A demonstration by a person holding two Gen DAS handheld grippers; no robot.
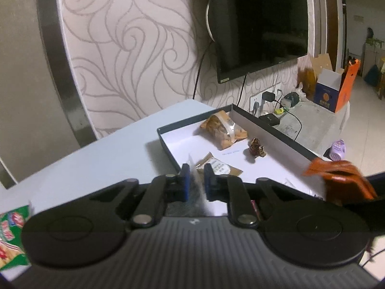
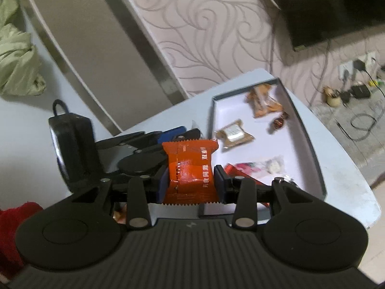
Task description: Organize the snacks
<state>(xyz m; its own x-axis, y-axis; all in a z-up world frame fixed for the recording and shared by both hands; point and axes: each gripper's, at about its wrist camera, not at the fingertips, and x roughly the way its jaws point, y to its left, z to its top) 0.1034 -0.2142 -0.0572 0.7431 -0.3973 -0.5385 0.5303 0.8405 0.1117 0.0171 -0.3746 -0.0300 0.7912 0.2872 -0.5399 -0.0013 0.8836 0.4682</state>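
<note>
My right gripper (image 2: 191, 183) is shut on an orange snack packet (image 2: 190, 168), held above the near left corner of the shallow dark-rimmed box (image 2: 305, 130). The packet shows blurred in the left wrist view (image 1: 336, 175). My left gripper (image 1: 196, 180) is shut on a thin clear packet with dark contents (image 1: 196, 187), near the box's near edge (image 1: 168, 142). In the box lie a clear bag of orange snacks (image 1: 223, 130), a brown wrapped candy (image 1: 256, 147) and a tan packet with a white label (image 1: 220, 167). More packets (image 2: 255, 166) lie at the box's near end.
The box sits on a pale blue table (image 1: 96, 154). A green and red snack bag (image 1: 12, 236) lies at the left. A wall-mounted TV (image 1: 264, 24) hangs behind. A low shelf holds chargers, cables and a blue and orange carton (image 1: 334, 91). A green cloth (image 2: 16, 57) lies far left.
</note>
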